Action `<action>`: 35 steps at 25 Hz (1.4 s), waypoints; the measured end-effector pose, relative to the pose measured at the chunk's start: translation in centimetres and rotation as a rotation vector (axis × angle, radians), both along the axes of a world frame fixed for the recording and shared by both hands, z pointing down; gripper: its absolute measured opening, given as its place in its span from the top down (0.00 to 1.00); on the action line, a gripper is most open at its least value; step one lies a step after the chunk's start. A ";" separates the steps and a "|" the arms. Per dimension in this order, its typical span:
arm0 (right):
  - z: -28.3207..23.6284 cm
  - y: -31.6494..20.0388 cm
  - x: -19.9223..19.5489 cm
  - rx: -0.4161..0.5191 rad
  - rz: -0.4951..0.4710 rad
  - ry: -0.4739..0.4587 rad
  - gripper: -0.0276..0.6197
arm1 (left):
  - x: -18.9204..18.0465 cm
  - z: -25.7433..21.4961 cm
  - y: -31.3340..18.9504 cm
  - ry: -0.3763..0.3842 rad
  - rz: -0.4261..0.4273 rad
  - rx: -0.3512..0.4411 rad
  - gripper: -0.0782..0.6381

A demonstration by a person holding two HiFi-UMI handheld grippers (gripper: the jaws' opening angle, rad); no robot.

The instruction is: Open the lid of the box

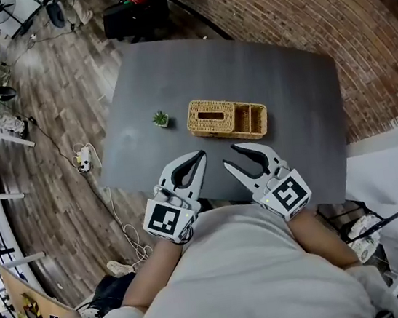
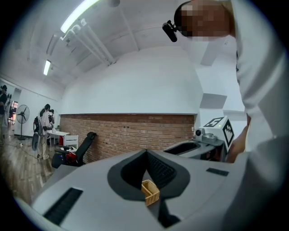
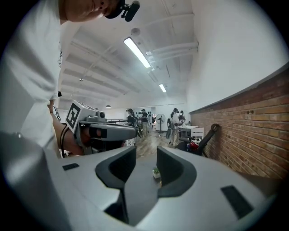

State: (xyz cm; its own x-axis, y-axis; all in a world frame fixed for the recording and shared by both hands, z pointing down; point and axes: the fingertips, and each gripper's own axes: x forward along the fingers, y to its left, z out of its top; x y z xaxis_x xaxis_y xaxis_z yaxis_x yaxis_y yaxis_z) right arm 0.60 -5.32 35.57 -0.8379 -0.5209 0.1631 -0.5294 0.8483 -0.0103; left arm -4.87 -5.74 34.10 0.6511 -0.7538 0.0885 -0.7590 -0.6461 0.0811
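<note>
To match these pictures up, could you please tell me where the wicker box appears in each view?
Head view: wicker box at the middle of the grey table.
Left gripper view: a corner of the wicker box, low centre.
Right gripper view: not clearly in it; only the small potted plant shows, at centre.
Shared landmark: the brick wall.

A dark grey table (image 1: 301, 103) with a plain matte top stands on a wooden plank floor (image 1: 56, 138). Two things lie on it. A long woven wicker box (image 1: 226, 119) sits about mid-table, its length running left to right. Its left part is covered by a flat top with an oval slot, and its right end is open, showing compartments. To the left of the box, close but not touching, stands a small green potted plant (image 1: 161, 119). The rest of the tabletop in view is bare grey surface.
</note>
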 end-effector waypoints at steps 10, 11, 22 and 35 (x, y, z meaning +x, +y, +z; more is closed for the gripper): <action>0.7 1.2 -6.3 -0.002 0.082 0.034 0.73 | -5.6 0.3 0.7 0.016 0.117 0.003 0.88; 0.9 1.2 -6.6 -0.004 0.092 0.041 0.73 | -6.1 0.4 0.8 0.021 0.122 0.005 0.88; 3.1 -1.9 -6.5 -0.045 0.121 0.102 0.73 | -7.6 2.5 -0.4 0.024 0.143 -0.058 0.88; 9.3 -6.3 -4.6 -0.134 0.059 0.203 0.67 | -6.6 6.2 -4.1 -0.032 0.144 -0.130 0.88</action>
